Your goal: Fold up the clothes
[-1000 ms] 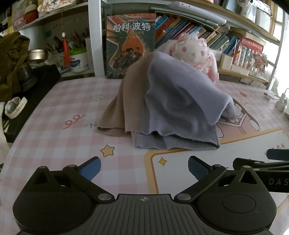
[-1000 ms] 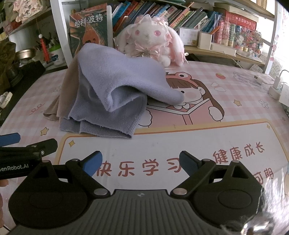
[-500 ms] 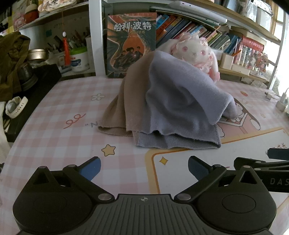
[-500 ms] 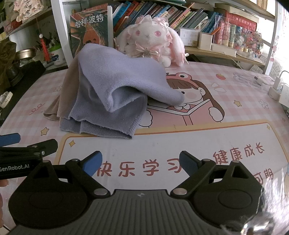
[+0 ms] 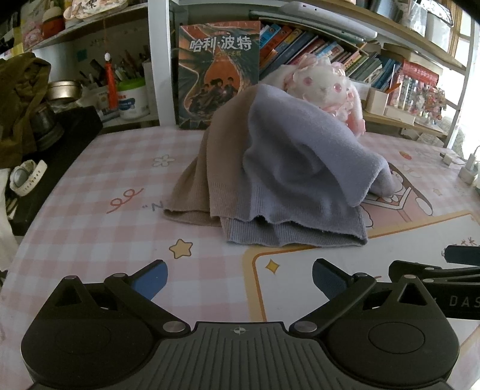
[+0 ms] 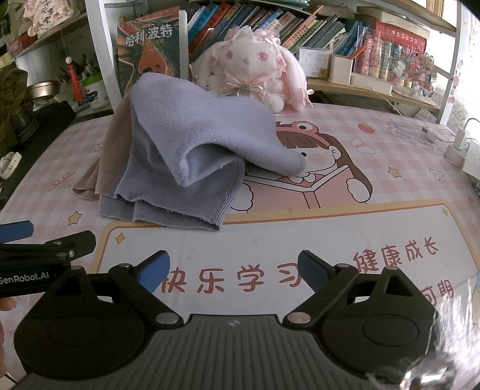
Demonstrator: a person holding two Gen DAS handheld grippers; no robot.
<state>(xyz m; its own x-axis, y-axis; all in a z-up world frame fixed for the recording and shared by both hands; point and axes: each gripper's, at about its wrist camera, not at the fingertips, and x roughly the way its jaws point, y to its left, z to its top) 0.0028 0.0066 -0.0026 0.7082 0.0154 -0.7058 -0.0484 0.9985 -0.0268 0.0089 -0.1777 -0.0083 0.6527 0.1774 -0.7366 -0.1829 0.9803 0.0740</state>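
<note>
Landmark: pink-and-white plush rabbit point(image 6: 250, 76), seated at back edge of pink checked table mat point(image 6: 375, 156). Left of rabbit, Harry Potter book point(image 5: 219, 75) standing upright, cover facing out. Further left, white tub point(image 5: 133, 100), then metal tin point(image 5: 63, 90). Behind and right of rabbit, shelved books point(image 6: 300, 27). Far right, white charger point(image 6: 457, 147).

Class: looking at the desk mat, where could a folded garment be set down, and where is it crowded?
Bare room: the white panel between the lavender sweater and the open right gripper; also the checked strip left of the beige garment. Crowded: the back edge, with the plush rabbit and book.
</note>
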